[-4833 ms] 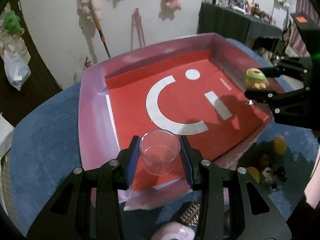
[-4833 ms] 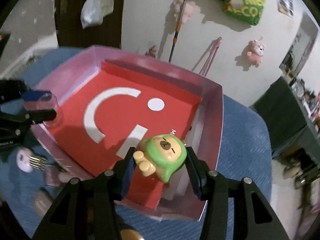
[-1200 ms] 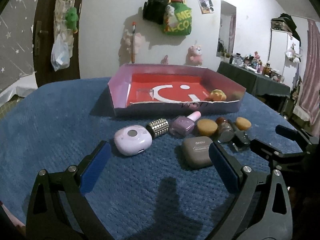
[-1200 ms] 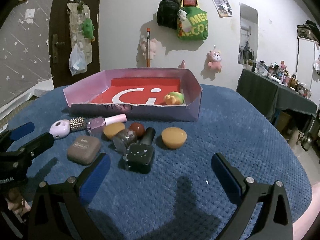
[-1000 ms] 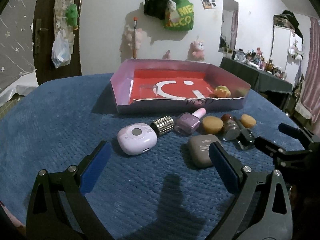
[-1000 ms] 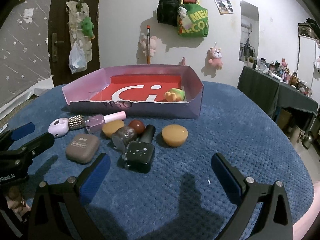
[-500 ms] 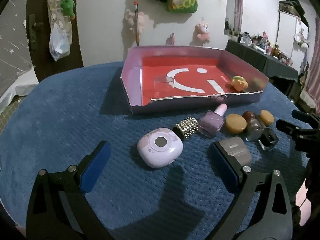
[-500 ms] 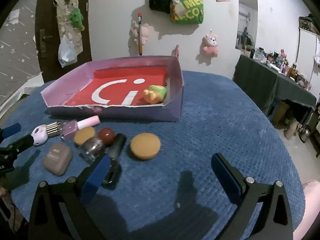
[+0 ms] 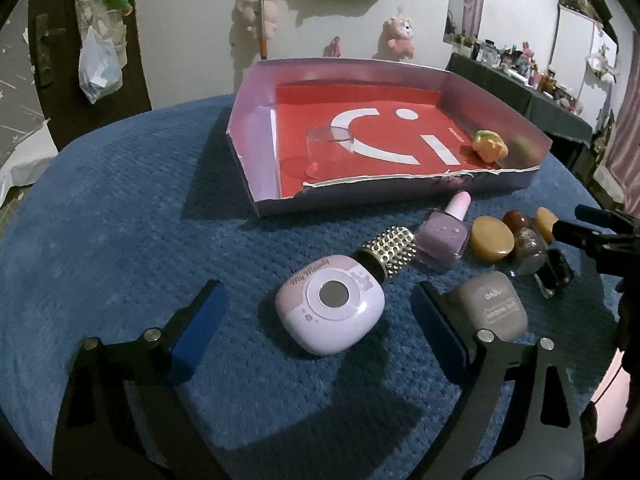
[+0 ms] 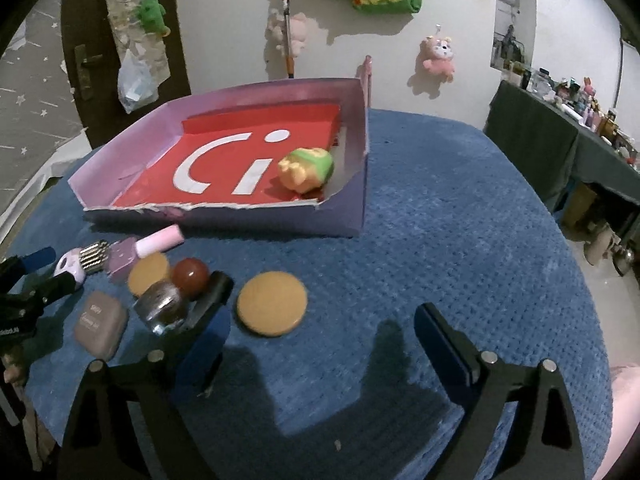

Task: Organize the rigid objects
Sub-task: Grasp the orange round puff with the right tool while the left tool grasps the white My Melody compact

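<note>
1. White wall (image 10: 224, 20) hung with plush toys.
2. Blue textured table (image 9: 120, 216).
3. Pink box (image 9: 256, 128) at its centre, holding a clear cup (image 9: 330, 142) and green toy (image 10: 308, 170).
4. Small items in front: lilac case (image 9: 330, 310), orange disc (image 10: 272, 304).
5. Left gripper (image 9: 316, 320) and right gripper (image 10: 322, 336) spread wide, empty.

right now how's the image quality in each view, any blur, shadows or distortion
Left wrist view: dim room light, strong fisheye bending of the box walls; the clear cup is hard to read against the red floor; the pink case is sharp. Right wrist view: slight motion blur on the green toy and the orange disc; gripper shadows fall on the blue cloth.
</note>
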`<state>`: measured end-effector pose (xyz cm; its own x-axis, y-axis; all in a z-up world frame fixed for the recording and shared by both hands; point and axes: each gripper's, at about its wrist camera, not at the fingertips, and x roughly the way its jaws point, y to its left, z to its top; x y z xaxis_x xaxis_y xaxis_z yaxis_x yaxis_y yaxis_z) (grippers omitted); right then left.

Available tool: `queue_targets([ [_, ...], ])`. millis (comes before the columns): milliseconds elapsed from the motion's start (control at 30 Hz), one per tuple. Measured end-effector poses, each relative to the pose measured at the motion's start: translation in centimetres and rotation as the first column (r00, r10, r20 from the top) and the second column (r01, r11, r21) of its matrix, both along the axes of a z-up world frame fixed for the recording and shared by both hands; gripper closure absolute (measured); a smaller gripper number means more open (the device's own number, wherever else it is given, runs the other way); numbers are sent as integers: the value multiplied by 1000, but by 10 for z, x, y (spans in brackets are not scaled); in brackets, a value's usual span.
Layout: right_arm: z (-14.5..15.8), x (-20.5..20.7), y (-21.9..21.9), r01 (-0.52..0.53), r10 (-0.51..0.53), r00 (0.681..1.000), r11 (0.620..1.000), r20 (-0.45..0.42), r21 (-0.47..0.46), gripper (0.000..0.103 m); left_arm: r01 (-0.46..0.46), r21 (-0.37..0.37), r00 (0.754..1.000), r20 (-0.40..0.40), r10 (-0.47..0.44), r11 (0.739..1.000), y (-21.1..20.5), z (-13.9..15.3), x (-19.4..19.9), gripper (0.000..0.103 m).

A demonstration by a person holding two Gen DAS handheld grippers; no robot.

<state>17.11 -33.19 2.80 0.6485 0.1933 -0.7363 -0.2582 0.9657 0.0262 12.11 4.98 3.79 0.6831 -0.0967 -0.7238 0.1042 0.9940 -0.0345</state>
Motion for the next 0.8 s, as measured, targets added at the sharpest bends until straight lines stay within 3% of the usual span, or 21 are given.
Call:
queue_targets([
  [367,-7,10,9,-67,66,997,998,-48,-15,18,61,-4,997,-47,-61,998,3,-7,12,30],
  [567,-9,12,14,-92,92,994,996,-56,-9,37,92,-12,995,-47,-93,996,3,-9,14,49],
  [667,-8,8,16,-125,125,991,992,-40,7,60,100,-13,994,-42,-100,995,0,-9,13,49],
  [800,-5,2,19,-130,129,992,992,-9,0,63,92,-32,995,-26,-93,995,2,-3,9,49],
])
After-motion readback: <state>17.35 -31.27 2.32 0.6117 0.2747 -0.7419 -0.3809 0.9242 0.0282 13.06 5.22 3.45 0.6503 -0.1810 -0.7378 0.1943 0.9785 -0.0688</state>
